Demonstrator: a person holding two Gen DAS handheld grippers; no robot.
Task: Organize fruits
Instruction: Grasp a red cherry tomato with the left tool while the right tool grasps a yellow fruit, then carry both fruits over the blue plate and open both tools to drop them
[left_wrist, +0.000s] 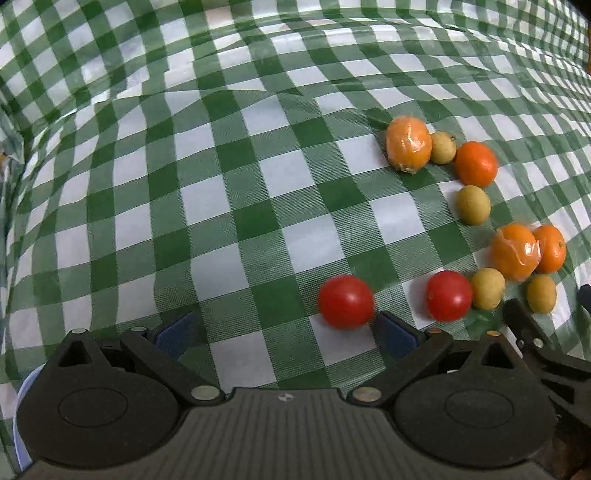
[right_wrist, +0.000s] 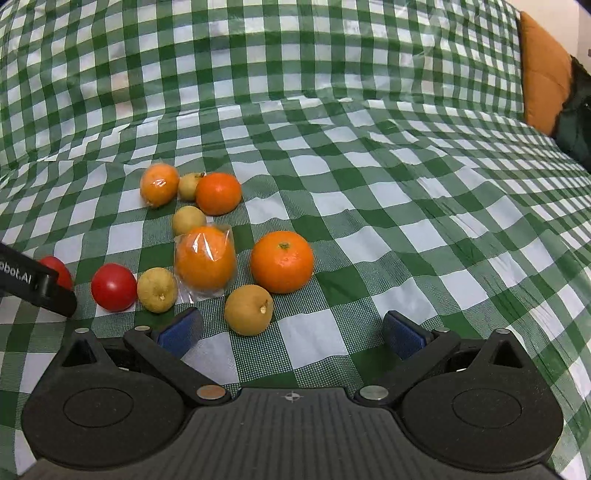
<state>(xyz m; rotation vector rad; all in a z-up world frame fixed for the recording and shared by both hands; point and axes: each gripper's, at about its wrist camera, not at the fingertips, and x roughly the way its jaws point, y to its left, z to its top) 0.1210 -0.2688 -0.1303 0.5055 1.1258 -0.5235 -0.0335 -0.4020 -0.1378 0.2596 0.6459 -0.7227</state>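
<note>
Fruit lies on a green-and-white checked cloth (left_wrist: 258, 177). In the left wrist view a blurred red tomato (left_wrist: 346, 301) sits just ahead of my open left gripper (left_wrist: 284, 332), near its right finger. A second tomato (left_wrist: 448, 295), several tan longans (left_wrist: 487, 288), bare oranges (left_wrist: 475, 163) and plastic-wrapped oranges (left_wrist: 408, 144) lie to the right. In the right wrist view my open, empty right gripper (right_wrist: 291, 334) points at a longan (right_wrist: 248, 309) and a bare orange (right_wrist: 282, 261). A wrapped orange (right_wrist: 205, 258) and a tomato (right_wrist: 113, 286) lie left of them.
The left gripper's black body (right_wrist: 37, 284) enters the right wrist view at the left edge, partly hiding the other tomato (right_wrist: 55, 268). An orange cushion (right_wrist: 543, 77) and a dark object stand at the far right. The cloth is wrinkled towards the back.
</note>
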